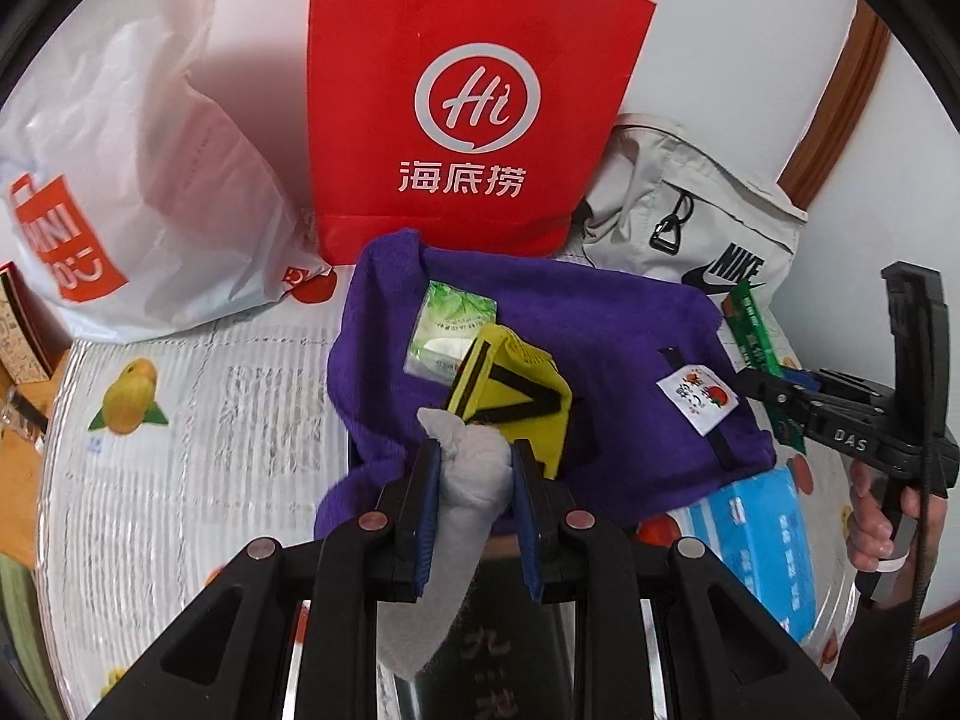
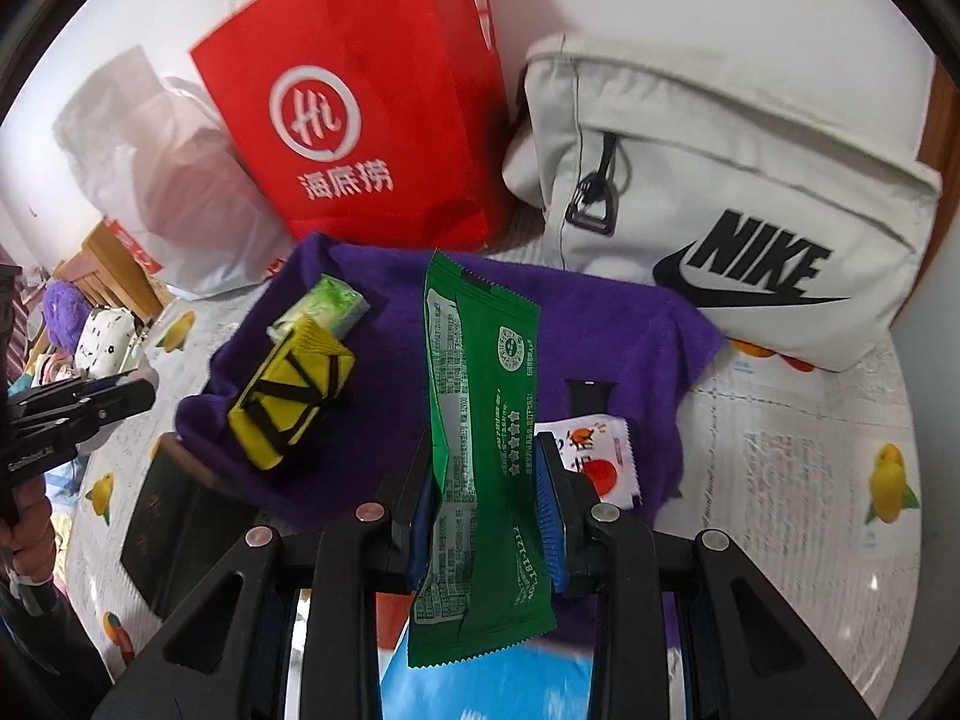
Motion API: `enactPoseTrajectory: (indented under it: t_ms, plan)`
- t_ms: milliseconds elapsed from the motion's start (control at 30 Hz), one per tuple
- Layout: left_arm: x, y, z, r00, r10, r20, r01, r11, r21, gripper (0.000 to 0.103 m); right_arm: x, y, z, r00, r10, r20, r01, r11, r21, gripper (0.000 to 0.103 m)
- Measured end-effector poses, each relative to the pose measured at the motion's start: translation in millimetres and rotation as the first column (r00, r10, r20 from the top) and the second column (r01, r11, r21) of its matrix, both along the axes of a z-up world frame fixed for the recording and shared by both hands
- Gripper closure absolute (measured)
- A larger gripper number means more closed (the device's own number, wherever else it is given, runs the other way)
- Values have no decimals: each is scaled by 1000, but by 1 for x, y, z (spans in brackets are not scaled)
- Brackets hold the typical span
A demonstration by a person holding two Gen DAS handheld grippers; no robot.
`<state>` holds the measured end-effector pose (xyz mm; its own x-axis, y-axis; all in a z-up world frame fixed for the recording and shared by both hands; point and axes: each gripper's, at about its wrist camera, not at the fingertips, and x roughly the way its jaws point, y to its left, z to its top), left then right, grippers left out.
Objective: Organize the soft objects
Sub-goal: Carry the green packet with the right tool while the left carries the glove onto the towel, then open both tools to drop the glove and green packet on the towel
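Left gripper (image 1: 470, 459) clamped on a grey sock (image 1: 465, 480), right gripper (image 2: 489, 468) clamped on a green packet (image 2: 480, 420), both above purple cloth (image 2: 600, 330), yellow sock (image 2: 291, 396) and tissue pack (image 2: 327, 303) lay near its far left corner.

wall (image 1: 720, 30): white | door frame (image 1: 840, 108): brown wood | tablecloth (image 1: 198, 420): fruit-printed

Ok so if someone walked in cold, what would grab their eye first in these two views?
Probably the bright red paper bag standing at the back against the wall, between a white plastic bag and a pale Nike bag. Next, the purple towel spread in front, carrying a yellow sock bundle. Close up, the left tongs clamp a white sock; the right tongs pinch a green wrapper.
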<state>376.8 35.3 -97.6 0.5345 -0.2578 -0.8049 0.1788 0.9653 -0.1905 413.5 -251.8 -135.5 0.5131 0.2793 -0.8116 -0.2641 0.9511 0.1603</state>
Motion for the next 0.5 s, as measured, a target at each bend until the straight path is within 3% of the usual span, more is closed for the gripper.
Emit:
enactPoseTrajectory:
  t_ms: [333, 500]
  plan:
    - [45, -5, -20, 999, -5, -34, 5, 1000, 8, 81, 39, -2, -40, 993, -32, -115, 30, 999, -20, 72]
    - [67, -4, -36, 998, 21, -58, -18, 999, 45, 81, 47, -6, -47, 991, -38, -130, 39, 999, 7, 65]
